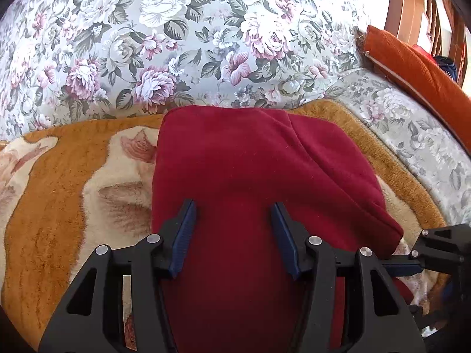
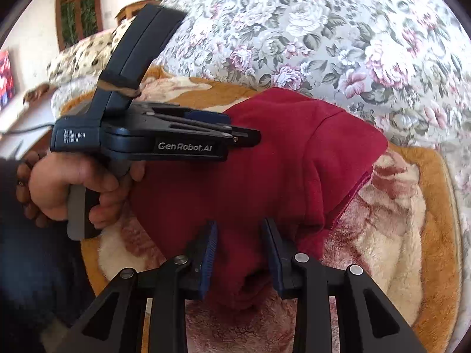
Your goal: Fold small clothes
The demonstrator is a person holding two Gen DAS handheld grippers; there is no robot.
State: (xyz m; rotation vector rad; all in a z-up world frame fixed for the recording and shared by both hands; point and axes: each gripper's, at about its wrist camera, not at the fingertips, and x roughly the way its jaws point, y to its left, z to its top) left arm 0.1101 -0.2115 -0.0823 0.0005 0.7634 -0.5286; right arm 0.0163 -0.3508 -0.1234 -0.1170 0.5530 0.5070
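Note:
A dark red fleece garment [image 1: 235, 153] lies folded on an orange and cream blanket [image 1: 53, 176]. My left gripper [image 1: 232, 209] rests over its near part, jaws wide apart, with flat cloth beneath and nothing pinched. The right gripper [image 1: 403, 264] shows at the garment's lower right corner. In the right wrist view the red garment [image 2: 279, 153] spreads ahead. My right gripper [image 2: 238, 225] has a bunched fold of its near edge filling the gap between both pads. A hand [image 2: 88, 188] holds the left gripper [image 2: 244, 136], which lies over the garment's left side.
The blanket [image 2: 397, 235] covers the seat of a floral sofa [image 1: 176, 29]. An orange cushion [image 1: 418, 64] lies at the right end, with wooden furniture [image 1: 409, 0] behind it. A leopard-print cushion [image 2: 85, 56] sits at the left end.

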